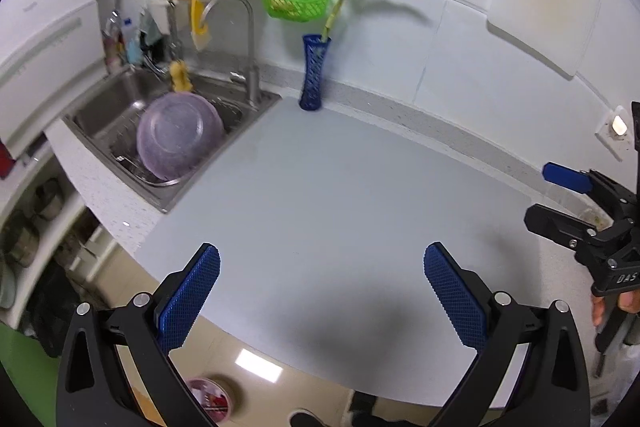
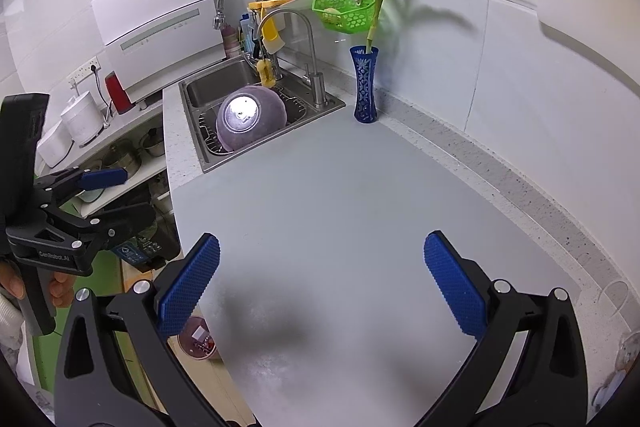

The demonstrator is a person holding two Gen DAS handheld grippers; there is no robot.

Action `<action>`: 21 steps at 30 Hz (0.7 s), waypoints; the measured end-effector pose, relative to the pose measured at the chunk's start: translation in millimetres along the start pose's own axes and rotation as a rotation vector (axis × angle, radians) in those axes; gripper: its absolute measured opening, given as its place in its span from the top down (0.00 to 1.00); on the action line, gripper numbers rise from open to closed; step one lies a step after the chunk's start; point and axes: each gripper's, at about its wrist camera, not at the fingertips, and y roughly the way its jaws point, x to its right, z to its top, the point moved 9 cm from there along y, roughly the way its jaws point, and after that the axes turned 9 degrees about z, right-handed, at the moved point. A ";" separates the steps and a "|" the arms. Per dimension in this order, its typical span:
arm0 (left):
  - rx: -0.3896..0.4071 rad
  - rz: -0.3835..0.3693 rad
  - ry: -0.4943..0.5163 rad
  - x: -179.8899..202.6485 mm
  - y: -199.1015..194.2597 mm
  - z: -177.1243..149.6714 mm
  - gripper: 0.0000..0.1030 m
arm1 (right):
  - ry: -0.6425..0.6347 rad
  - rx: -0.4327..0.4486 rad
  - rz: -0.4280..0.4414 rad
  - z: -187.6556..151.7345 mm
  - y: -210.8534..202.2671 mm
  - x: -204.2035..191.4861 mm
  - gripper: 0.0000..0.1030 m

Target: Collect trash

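Observation:
My left gripper [image 1: 322, 259] is open and empty above the front edge of the grey countertop mat [image 1: 320, 187]. My right gripper [image 2: 322, 247] is open and empty above the same mat [image 2: 340, 207]. Each gripper shows in the other's view: the right one at the right edge [image 1: 560, 203], the left one at the left edge [image 2: 116, 195], both open. A round bin with red contents [image 1: 210, 401] stands on the floor below the counter edge; it also shows in the right wrist view [image 2: 197, 341]. I see no trash on the counter.
A steel sink [image 2: 256, 115] with an upturned purple bowl [image 2: 250, 117] and tall faucet [image 2: 308, 47] is at the back left. A blue vase with a plant [image 2: 365, 87] stands by the wall. A green basket [image 2: 345, 9] hangs behind it.

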 end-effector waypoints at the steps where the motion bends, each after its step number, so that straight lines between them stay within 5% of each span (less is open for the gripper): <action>1: 0.005 0.011 0.004 0.4 -0.9 0.2 0.05 | 0.001 0.001 0.000 0.1 -0.4 0.6 0.03; 21: -0.007 0.034 0.006 2.2 -0.6 -2.2 0.05 | -0.014 0.000 0.017 1.7 0.7 3.5 0.03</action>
